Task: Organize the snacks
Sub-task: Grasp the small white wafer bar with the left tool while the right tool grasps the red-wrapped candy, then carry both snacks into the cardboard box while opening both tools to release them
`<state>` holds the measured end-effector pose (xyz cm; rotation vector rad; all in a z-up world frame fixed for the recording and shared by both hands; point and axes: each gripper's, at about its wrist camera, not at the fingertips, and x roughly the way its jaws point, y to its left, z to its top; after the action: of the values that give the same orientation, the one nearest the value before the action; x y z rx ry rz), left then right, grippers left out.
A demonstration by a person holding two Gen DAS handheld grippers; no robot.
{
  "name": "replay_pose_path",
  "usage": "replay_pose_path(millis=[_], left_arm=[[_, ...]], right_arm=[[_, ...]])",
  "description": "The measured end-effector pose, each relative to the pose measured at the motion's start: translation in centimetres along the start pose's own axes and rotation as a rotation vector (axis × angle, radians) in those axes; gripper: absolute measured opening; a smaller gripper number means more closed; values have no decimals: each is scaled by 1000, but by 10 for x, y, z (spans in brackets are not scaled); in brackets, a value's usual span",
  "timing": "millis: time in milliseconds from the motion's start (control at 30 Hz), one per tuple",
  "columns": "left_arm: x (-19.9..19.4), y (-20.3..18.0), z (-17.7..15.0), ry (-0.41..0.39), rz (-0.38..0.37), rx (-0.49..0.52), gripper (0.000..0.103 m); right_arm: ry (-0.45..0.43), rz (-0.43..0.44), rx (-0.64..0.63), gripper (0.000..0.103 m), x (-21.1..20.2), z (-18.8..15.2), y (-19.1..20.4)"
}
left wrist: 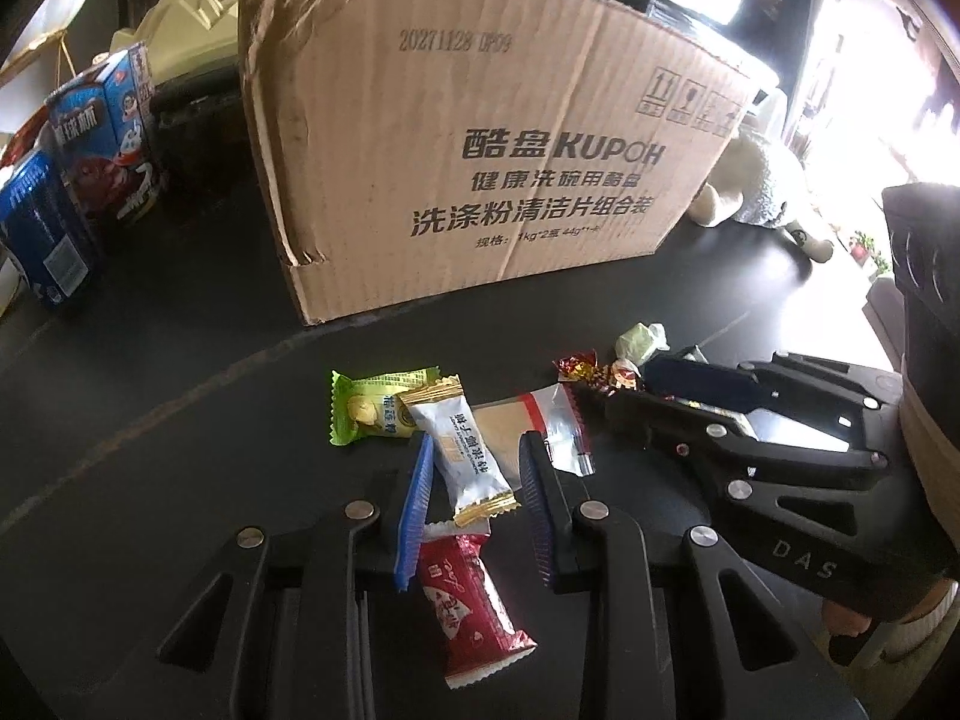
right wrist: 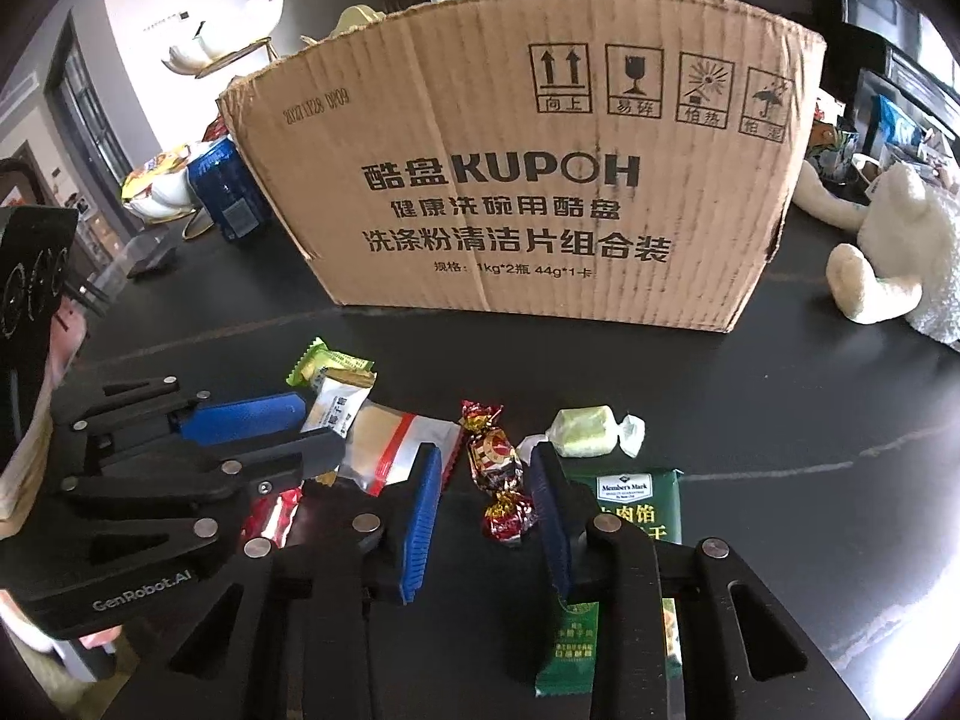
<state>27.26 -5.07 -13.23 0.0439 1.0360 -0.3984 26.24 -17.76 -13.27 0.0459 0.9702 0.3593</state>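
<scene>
Wrapped snacks lie on the black table in front of a cardboard box (left wrist: 468,138), which also shows in the right wrist view (right wrist: 528,180). My left gripper (left wrist: 477,468) is open, its jaws either side of a white and gold candy (left wrist: 465,450); a red packet (left wrist: 465,606) lies below it and a green packet (left wrist: 372,411) to the left. My right gripper (right wrist: 486,480) is open around a red-gold foil candy (right wrist: 495,468). A pale green candy (right wrist: 591,432) and a dark green packet (right wrist: 624,510) lie to its right. A silver-red pouch (right wrist: 396,441) lies between the grippers.
Blue snack boxes (left wrist: 102,138) stand left of the cardboard box. A white plush toy (right wrist: 900,252) lies on the table at the right. Cream dishes and a gold stand (right wrist: 228,54) are behind the box at the left.
</scene>
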Motion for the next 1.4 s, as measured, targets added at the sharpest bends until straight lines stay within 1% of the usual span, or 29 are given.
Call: replay_pose_path(millis=[200, 300, 567, 733, 900, 1133, 1400], left_arm=[[8, 2, 1, 17, 7, -15, 25], [10, 1, 1, 18, 18, -9, 24], [1, -2, 2, -5, 26, -17, 22], [-19, -5, 3, -43, 25, -17, 22], [-52, -5, 2, -101, 23, -5, 22], [-95, -14, 8, -190, 37, 15, 22], [-127, -26, 23, -258, 45, 28, 22]], right_arm=[[20, -2, 10, 25, 9, -1, 0], [26, 4, 24, 19, 11, -2, -2], [6, -7, 33, 19, 2, -2, -2], [-27, -7, 39, 19, -17, 0, 1], [-74, -5, 46, 19, -42, 5, 7], [-151, -15, 49, 19, -80, 11, 16], [-238, -23, 52, 19, -118, 27, 26]])
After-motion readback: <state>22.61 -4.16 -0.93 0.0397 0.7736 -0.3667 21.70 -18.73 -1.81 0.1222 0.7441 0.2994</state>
